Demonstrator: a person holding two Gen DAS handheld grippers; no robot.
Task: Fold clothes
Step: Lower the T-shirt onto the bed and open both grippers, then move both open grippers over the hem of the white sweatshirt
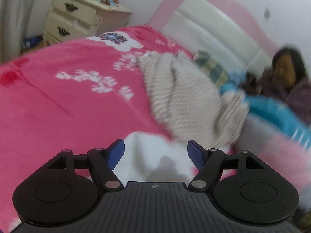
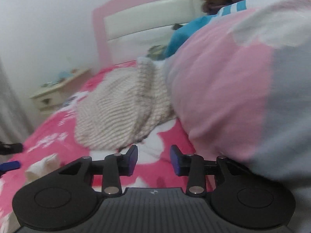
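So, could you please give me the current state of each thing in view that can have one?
Left tongs: open, empty, over a white cloth.
Right tongs: open, empty.
Knit sweater: crumpled on the pink bedspread, unfolded.
White cloth: bunched, ungripped.
Pink-and-white bedding: heaped beside the sweater.
Nightstand drawers: shut.

Motion blur softens both views, smearing the ribbed cream knitted sweater (image 1: 184, 95) and the white floral print on the hot-pink bedspread (image 1: 58, 97). A pale pink-and-white quilt (image 2: 243, 89) hides the sweater's far side and runs off the right wrist view's right edge. Small objects atop the cream two-drawer nightstand (image 1: 77, 17) are too blurred to identify. The white cloth (image 2: 43, 168) is partly hidden behind the gripper body.
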